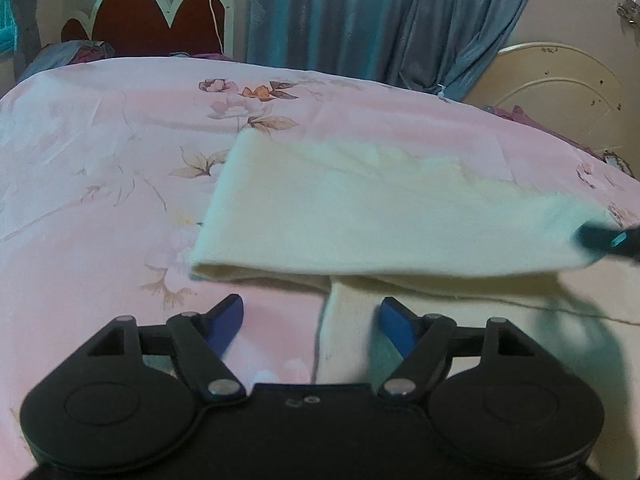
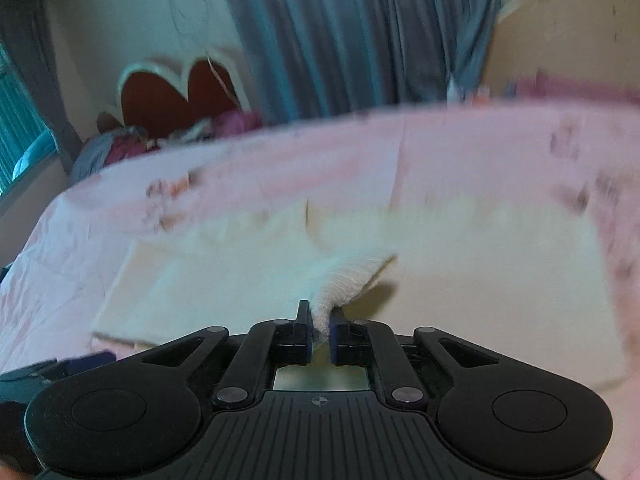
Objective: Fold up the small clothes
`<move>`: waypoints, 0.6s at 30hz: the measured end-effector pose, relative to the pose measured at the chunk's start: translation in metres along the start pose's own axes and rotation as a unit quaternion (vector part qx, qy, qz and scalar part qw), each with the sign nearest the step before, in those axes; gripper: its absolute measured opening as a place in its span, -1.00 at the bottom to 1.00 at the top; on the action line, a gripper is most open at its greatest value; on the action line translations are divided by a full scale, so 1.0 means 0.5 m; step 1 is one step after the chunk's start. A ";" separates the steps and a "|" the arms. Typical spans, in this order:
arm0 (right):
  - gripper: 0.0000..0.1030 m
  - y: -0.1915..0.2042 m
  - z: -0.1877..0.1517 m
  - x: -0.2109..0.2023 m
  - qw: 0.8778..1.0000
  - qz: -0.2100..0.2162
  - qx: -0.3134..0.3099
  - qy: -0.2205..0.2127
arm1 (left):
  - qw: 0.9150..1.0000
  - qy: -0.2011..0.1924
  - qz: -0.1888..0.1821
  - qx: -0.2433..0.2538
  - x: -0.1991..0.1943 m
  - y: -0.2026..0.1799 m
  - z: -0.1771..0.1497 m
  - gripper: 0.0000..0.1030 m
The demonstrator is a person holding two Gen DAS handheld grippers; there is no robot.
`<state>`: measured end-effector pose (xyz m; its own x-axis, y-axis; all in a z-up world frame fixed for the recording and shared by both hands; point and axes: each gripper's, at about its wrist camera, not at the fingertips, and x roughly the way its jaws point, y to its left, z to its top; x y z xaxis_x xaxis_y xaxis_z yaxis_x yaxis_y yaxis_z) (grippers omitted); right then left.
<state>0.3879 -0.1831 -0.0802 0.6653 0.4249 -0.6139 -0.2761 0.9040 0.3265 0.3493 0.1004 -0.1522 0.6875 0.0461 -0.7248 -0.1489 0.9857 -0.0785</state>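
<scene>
Surface: pink floral bedsheet
Garment: cream cloth, part folded
Left gripper: jaws apart, empty
Right gripper: pinching cloth corner
Room: blue curtain, red headboard

It was a home bedroom. A bed spread with a pink floral sheet filled both views. Behind it stood a scalloped red headboard with a white border, long grey-blue curtains hung against the wall, and a cream curved bed frame showed at the right.
</scene>
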 end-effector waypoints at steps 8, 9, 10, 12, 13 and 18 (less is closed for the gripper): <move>-0.87 -0.127 0.015 -0.048 0.998 -0.066 0.006 -0.005 | 1.000 -0.020 0.012 0.004 0.017 0.000 0.015 0.15; -0.87 -0.144 0.009 -0.048 0.997 -0.076 0.010 0.001 | 1.000 -0.024 0.010 0.005 0.016 0.000 0.015 0.01; -0.87 -0.160 0.003 -0.046 0.996 -0.086 0.014 0.007 | 1.000 -0.029 0.006 0.007 0.015 0.000 0.015 -0.08; -0.87 -0.187 -0.013 -0.043 0.995 -0.097 0.024 0.017 | 0.999 -0.034 -0.006 0.013 0.013 -0.003 0.013 -0.45; -0.87 -0.199 -0.020 -0.044 0.994 -0.103 0.029 0.020 | 0.999 -0.035 -0.012 0.020 0.011 -0.007 0.012 -0.53; -0.87 -0.234 -0.050 -0.047 0.991 -0.119 0.042 0.041 | 0.998 -0.041 -0.019 0.041 0.006 -0.018 0.006 -0.75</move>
<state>0.3873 -0.2978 -0.1223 0.6457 0.2054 -0.7354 -0.0566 0.9734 0.2221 0.3546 0.0923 -0.1517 0.7476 0.0191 -0.6639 -0.0656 0.9968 -0.0452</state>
